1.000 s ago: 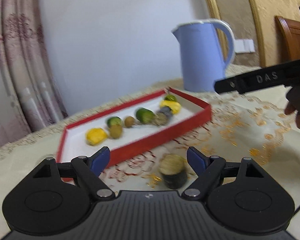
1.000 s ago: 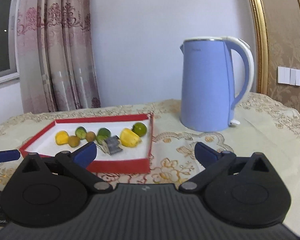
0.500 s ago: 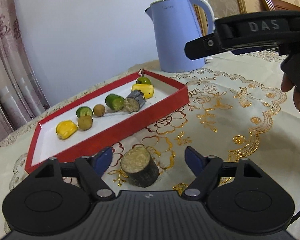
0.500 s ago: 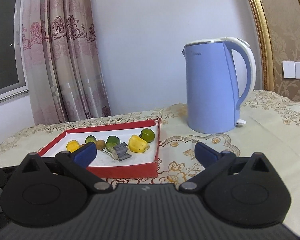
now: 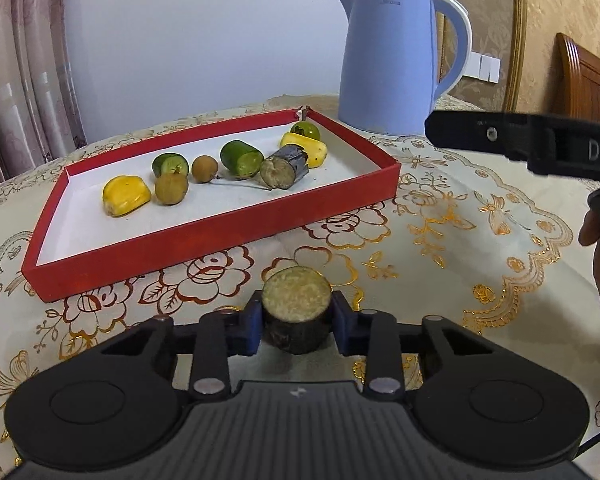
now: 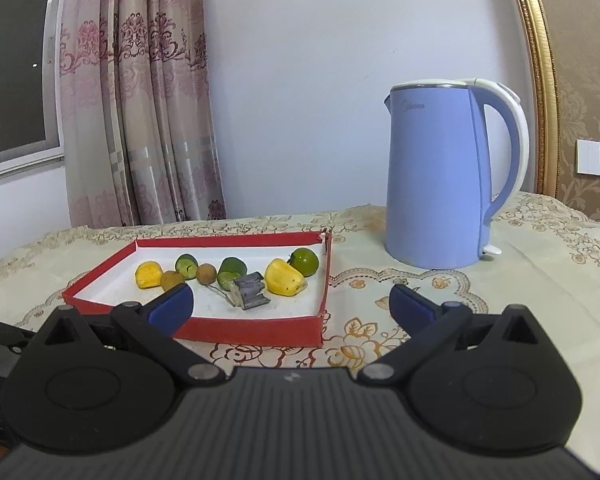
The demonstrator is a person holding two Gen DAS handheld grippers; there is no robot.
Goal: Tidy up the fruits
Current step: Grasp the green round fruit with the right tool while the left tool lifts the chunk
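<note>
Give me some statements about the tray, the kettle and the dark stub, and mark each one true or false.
1. The dark stub stands between the left gripper pads. True.
2. The tray holds no fruit. False: several pieces lie in it.
3. The kettle stands inside the tray. False: it stands beside it on the cloth.
4. The right gripper is open and holds nothing. True.

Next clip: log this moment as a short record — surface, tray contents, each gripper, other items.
surface: table with embroidered cloth
tray: red tray, holding two yellow pieces, three green, two brown round fruits, one dark cane piece
left gripper: closing on a dark cane stub standing on the cloth in front of the tray
right gripper: open, empty
other: blue kettle behind the tray
</note>
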